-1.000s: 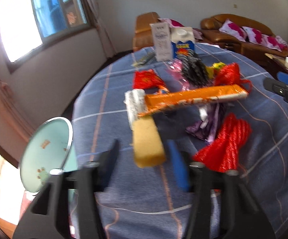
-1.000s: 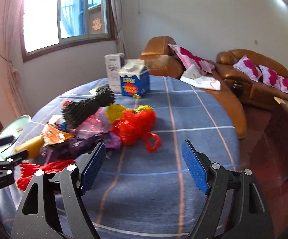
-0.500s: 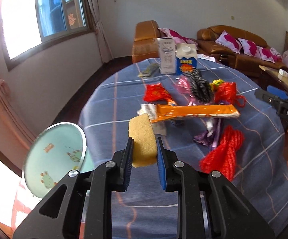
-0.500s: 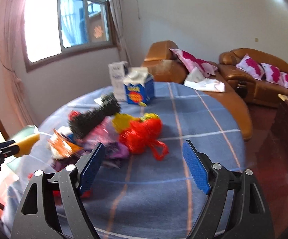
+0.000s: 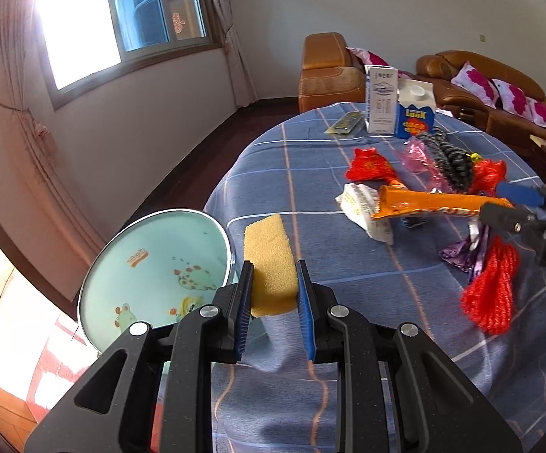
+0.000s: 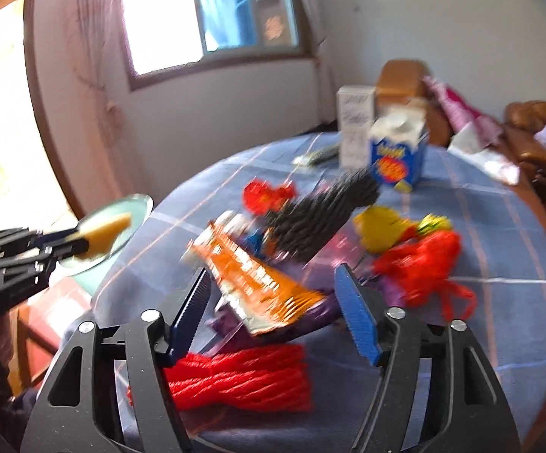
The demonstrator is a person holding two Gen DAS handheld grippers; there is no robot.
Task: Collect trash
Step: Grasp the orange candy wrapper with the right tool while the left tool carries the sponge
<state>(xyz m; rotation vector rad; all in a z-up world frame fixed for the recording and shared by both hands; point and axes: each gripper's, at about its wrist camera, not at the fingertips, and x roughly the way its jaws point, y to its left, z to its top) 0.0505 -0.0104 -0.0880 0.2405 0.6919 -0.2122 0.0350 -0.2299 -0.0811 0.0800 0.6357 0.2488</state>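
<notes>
My left gripper (image 5: 275, 275) is shut on a yellow sponge (image 5: 269, 253), held in the air at the table's left edge beside a round pale blue bin (image 5: 156, 275). In the right wrist view the left gripper (image 6: 65, 243) holds the sponge (image 6: 107, 230) in front of the bin (image 6: 129, 204). My right gripper (image 6: 273, 275) hangs low over the trash pile with its jaws closing. The near end of an orange wrapper (image 6: 261, 283) lies between them, and the pads do not visibly press it. Red yarn (image 6: 242, 377) lies under the right gripper.
A blue checked cloth covers the round table (image 5: 310, 173). A white box (image 5: 382, 100) and a blue carton (image 5: 414, 117) stand at the far side. A black mesh roll (image 6: 322, 211), red net bags (image 6: 420, 264) and purple foil lie in the pile. Brown sofas (image 5: 473, 71) stand behind.
The left gripper has shut on the sponge and carried it left toward the bin. The right gripper swung left and down onto the pile, and its jaws have narrowed around the orange wrapper.
</notes>
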